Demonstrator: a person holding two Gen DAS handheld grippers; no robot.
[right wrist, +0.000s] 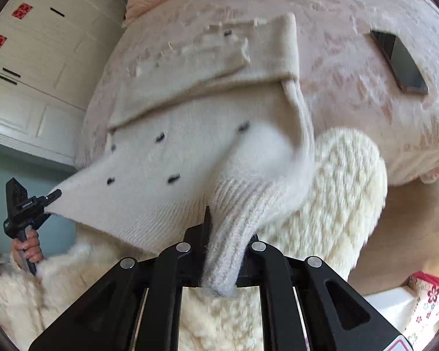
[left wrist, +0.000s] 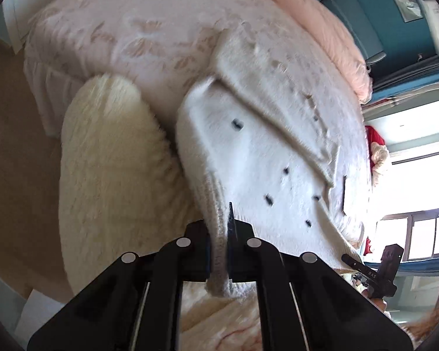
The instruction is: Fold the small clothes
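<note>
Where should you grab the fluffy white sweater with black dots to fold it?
By the ribbed hem corners of the fluffy white knitted sweater with black dots, coming from the bed's near edge. That thick band bunches firmly; the left gripper and the right gripper each already pinch one.

Both wrist cams close, angled down over bed (left wrist: 137, 29), sharing white sweater (left wrist: 263, 152).

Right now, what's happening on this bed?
A person is folding a white sweater on a pink bed, a pair of tongs in each hand. The left tongs and right tongs are each clamped on the ribbed hem, holding that end above the bed. The sleeves already lie folded across the body. A phone lies nearby.
</note>
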